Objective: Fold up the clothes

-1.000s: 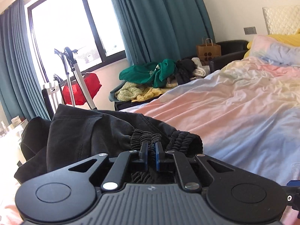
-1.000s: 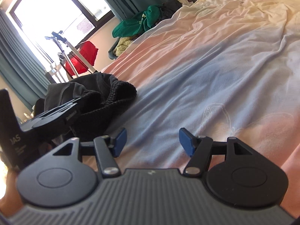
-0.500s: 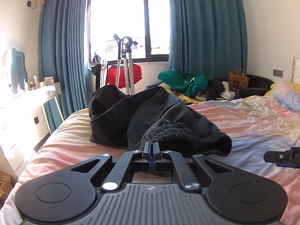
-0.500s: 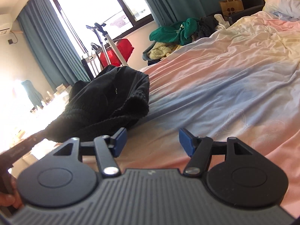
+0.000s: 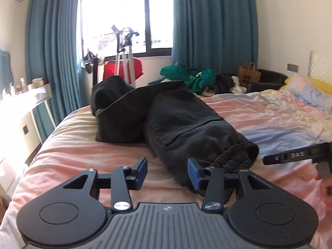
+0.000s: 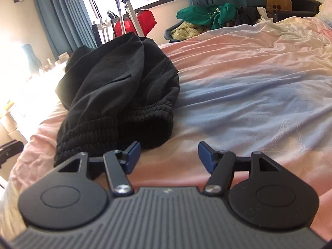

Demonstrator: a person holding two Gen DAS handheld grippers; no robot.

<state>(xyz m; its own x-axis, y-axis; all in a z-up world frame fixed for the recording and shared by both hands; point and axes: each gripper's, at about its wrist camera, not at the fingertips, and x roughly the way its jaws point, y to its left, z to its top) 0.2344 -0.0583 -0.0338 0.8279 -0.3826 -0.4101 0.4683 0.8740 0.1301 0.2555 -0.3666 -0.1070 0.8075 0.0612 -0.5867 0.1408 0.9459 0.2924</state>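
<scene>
Black trousers (image 5: 186,128) lie bunched on the pastel bed sheet (image 5: 280,120), their elastic waistband (image 5: 234,157) nearest me. My left gripper (image 5: 168,172) hovers low over the sheet at the waistband end. Its jaws are opening; a fold of the trousers lies beside the right pad, and neither pad presses on it. In the right wrist view the trousers (image 6: 116,83) sit to the left, with the waistband (image 6: 103,130) just beyond the left finger. My right gripper (image 6: 169,156) is open, with only sheet between its pads. One right-gripper finger (image 5: 290,156) shows at the left view's right edge.
A pile of green and other clothes (image 6: 207,14) sits beyond the bed's far side, with a paper bag (image 6: 278,0) next to it. A stand with a red garment (image 5: 124,66) is by the window. Pillows (image 5: 311,91) lie far right; a desk (image 5: 31,95) stands left.
My left gripper was shut on the waistband and pulled it along the bed; it has now let go and its jaws stand apart. The right gripper rolled and moved up beside the waistband.
</scene>
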